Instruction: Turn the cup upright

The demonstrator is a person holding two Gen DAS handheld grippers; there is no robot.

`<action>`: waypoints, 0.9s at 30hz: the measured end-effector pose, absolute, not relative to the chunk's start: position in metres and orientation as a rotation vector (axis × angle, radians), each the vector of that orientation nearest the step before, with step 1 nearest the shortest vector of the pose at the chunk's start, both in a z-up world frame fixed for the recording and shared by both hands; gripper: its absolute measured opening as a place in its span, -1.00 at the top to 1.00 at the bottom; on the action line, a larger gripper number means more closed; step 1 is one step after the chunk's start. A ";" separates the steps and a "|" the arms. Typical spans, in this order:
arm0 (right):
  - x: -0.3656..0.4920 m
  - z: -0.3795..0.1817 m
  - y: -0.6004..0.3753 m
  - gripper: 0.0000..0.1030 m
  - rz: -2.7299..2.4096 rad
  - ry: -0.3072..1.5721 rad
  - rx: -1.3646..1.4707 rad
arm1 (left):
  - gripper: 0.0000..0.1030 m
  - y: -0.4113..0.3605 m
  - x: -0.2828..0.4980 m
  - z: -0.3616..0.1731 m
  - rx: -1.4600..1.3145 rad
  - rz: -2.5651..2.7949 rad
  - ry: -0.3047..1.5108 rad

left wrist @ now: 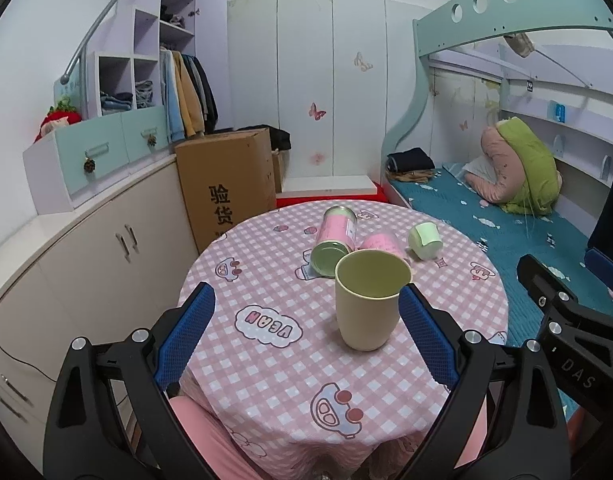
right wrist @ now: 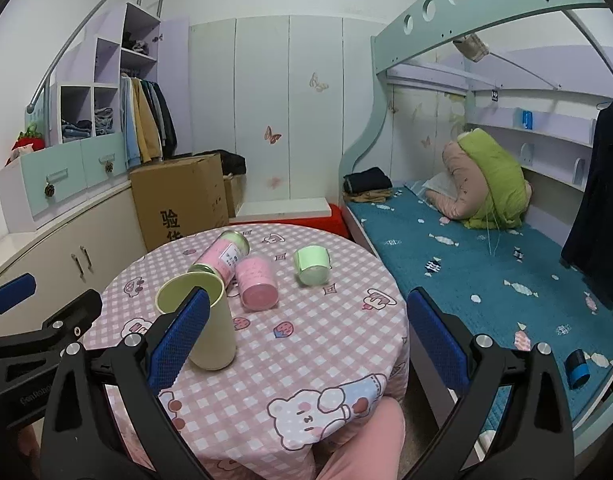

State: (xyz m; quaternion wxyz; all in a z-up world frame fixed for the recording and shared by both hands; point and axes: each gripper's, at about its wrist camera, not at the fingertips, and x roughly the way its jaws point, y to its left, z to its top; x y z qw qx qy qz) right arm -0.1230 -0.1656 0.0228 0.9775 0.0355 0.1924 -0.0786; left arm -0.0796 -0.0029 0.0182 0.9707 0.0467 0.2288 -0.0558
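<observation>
The cup (left wrist: 367,300) stands upright on the round tabletop (left wrist: 266,360), its open mouth facing up, on the pink checked cloth. The left gripper (left wrist: 306,336) is wide open, with its blue-padded fingers (left wrist: 186,336) on either side of the cup and clear of it; the cup sits nearer the right-hand finger without touching it. The right gripper (right wrist: 306,344) is also spread open and holds nothing; the cup (right wrist: 202,320) shows just behind its left finger (right wrist: 178,340), off to the side of the gap. Behind the cup lie a tall pink can (left wrist: 336,236) on its side, a shorter pink can (right wrist: 256,280) beside it, and a small green cup (left wrist: 425,241) tipped over, a little apart. A bed (right wrist: 486,280) runs along the right of the tabletop.
</observation>
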 end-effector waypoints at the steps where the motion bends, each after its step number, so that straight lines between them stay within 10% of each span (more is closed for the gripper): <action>1: -0.125 0.023 -0.166 -0.85 -0.158 0.379 0.072 | -0.81 -0.004 -0.081 0.018 0.095 -0.112 0.459; 27: -0.148 0.012 -0.170 -0.85 -0.173 0.285 0.060 | -0.81 -0.010 -0.092 0.006 0.104 -0.122 0.413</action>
